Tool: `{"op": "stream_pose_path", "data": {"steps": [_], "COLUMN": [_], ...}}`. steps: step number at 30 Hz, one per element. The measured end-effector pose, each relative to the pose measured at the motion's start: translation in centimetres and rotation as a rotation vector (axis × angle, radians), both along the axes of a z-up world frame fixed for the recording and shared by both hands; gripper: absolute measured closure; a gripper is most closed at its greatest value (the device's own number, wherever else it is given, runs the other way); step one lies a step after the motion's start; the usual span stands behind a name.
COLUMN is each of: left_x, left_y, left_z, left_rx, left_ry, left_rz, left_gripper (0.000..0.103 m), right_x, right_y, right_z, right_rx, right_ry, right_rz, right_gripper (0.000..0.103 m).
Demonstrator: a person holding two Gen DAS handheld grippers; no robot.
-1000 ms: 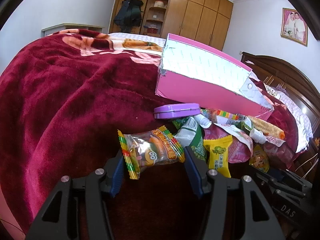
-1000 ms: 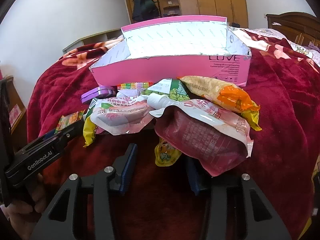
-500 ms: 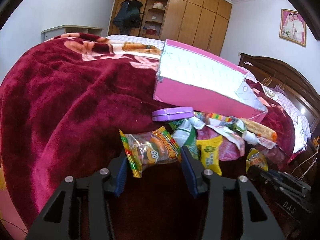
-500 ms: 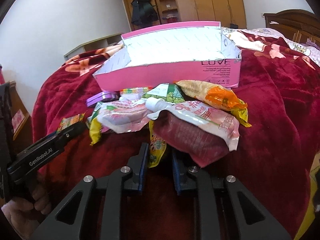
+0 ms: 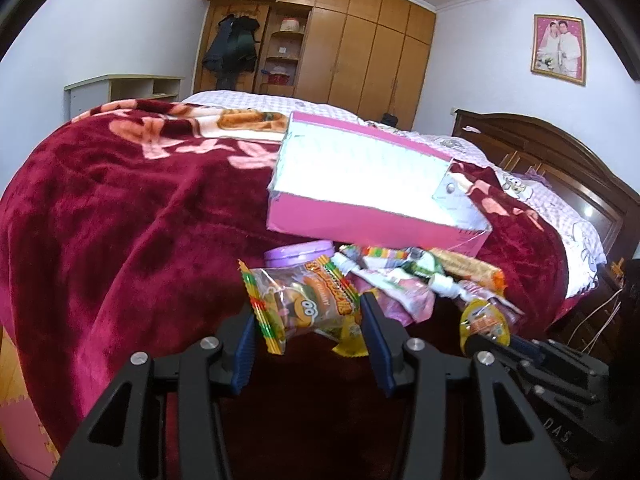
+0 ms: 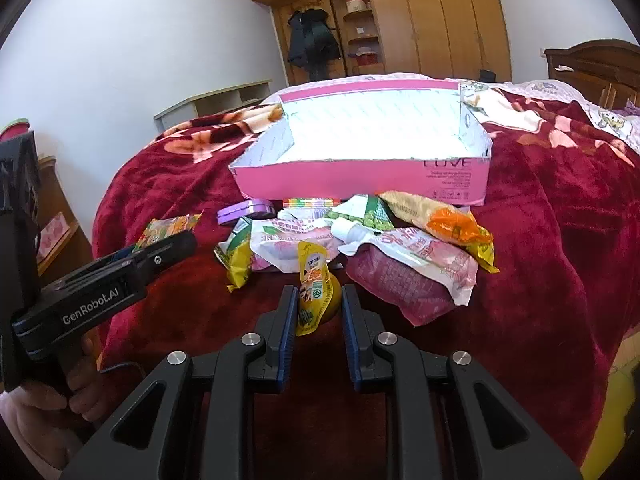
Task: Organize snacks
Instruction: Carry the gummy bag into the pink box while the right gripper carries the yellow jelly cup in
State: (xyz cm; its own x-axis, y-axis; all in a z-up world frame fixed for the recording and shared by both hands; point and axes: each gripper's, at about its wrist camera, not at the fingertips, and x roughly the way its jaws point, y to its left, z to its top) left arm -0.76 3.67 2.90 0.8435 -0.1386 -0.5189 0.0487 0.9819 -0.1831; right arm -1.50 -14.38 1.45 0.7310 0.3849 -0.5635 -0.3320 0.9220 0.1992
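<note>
My left gripper [image 5: 308, 332] is shut on a clear gummy packet [image 5: 304, 304] with striped ends and holds it off the red blanket. My right gripper [image 6: 318, 320] is shut on a small yellow pouch [image 6: 314, 280], also lifted. Each view shows the other gripper: the right gripper [image 5: 492, 340] with the yellow pouch [image 5: 482, 320] at the lower right, the left gripper [image 6: 160, 252] with the gummy packet [image 6: 168, 228] at the left. Behind the snack pile stands an open pink box [image 6: 360, 180], also seen as the pink box [image 5: 360, 220], with nothing visible inside.
The pile on the red blanket [image 6: 560, 220] holds a purple tin [image 6: 246, 212], a dark red bag [image 6: 400, 284], an orange-yellow bag [image 6: 444, 224], a green pea pack [image 6: 372, 216] and a white tube [image 6: 352, 234]. A person's hand [image 6: 48, 400] grips the left tool. A wooden headboard [image 5: 560, 152] is on the right.
The right jaws closed on the yellow pouch and drew it out from under the dark red bag. The left jaws narrowed on the gummy packet. Both grippers rose with their packets.
</note>
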Motion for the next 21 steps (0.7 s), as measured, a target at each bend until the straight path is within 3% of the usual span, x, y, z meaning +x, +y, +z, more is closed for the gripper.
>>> {"op": "stream_pose_path", "data": {"steps": [12, 21], "left_x": [2.1, 5.7], "left_y": [-1.8, -3.4], "left_z": [1.7, 3.1], "left_rx": [0.032, 0.044], "left_ry": [-0.015, -0.028], "left_rz": [-0.043, -0.059], "left_gripper": [0.053, 0.053], "right_x": [0.5, 3.5], "right_y": [-0.3, -1.7], "right_z": [2.5, 3.7], "right_rx": [-0.018, -0.003], "right_ry": [-0.065, -0.082], "right_rz": [0.038, 0.003], "right_gripper": [0.080, 0.080]}}
